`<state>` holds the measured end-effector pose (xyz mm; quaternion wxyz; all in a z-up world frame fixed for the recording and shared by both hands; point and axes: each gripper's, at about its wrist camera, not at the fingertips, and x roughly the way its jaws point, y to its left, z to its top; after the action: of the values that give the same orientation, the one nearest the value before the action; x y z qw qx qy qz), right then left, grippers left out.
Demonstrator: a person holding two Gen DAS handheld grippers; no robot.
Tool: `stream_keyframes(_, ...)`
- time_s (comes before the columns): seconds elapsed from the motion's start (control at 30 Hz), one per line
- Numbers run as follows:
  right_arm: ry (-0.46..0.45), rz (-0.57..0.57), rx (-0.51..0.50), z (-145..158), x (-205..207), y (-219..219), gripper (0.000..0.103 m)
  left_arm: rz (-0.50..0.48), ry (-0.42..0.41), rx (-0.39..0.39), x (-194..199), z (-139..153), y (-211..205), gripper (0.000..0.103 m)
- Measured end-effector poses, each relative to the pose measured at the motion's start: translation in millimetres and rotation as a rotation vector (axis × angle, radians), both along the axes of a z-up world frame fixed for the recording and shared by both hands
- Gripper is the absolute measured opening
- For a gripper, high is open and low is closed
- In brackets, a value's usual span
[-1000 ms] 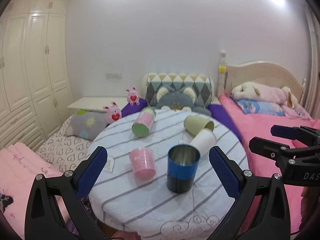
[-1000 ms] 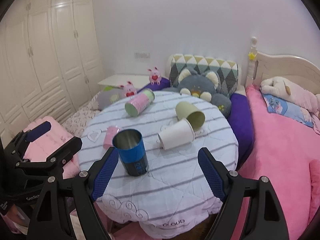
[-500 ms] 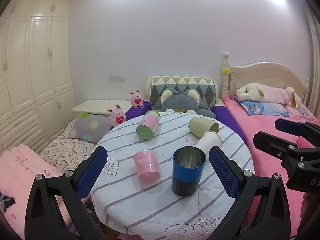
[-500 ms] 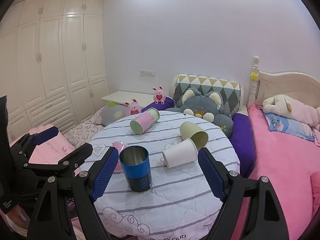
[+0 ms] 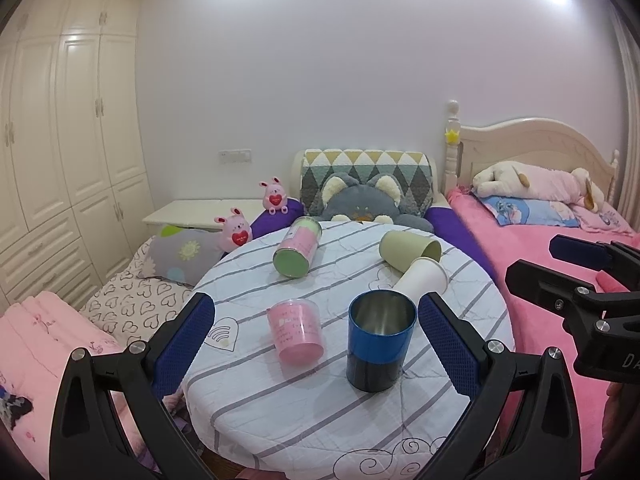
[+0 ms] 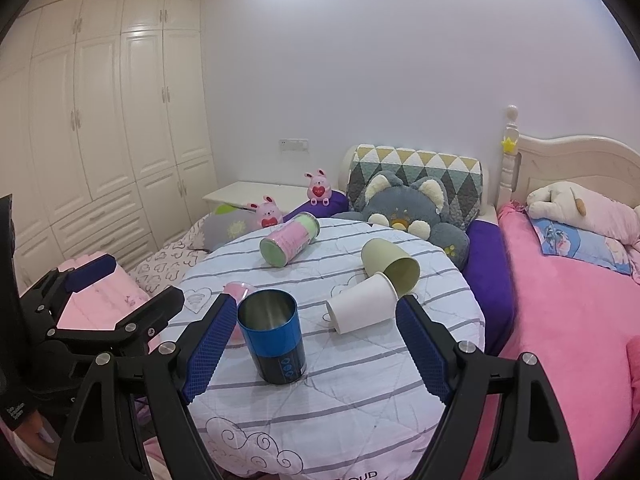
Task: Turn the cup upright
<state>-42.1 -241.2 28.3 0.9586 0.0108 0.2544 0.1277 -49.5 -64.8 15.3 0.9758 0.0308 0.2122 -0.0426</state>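
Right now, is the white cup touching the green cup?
Touching: in the right wrist view the white cup base meets the green cup rim, with no gap between them.

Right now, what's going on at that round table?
Both grippers, left and right, hover open over the round table, holding nothing. The blue metal cup stands upright, mouth up. The white cup, green cup and pink-and-green canister lie on their sides. The pink cup appears to stand upside down. Nothing is being gripped yet.
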Motion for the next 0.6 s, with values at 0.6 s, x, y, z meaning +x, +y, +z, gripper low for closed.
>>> stream_keyframes(0.6,0.033,-0.007,0.003,-11.7,8.8,6.0,0.083,0.002,0.002,0.022,8.2,-6.1,0.0,0.103)
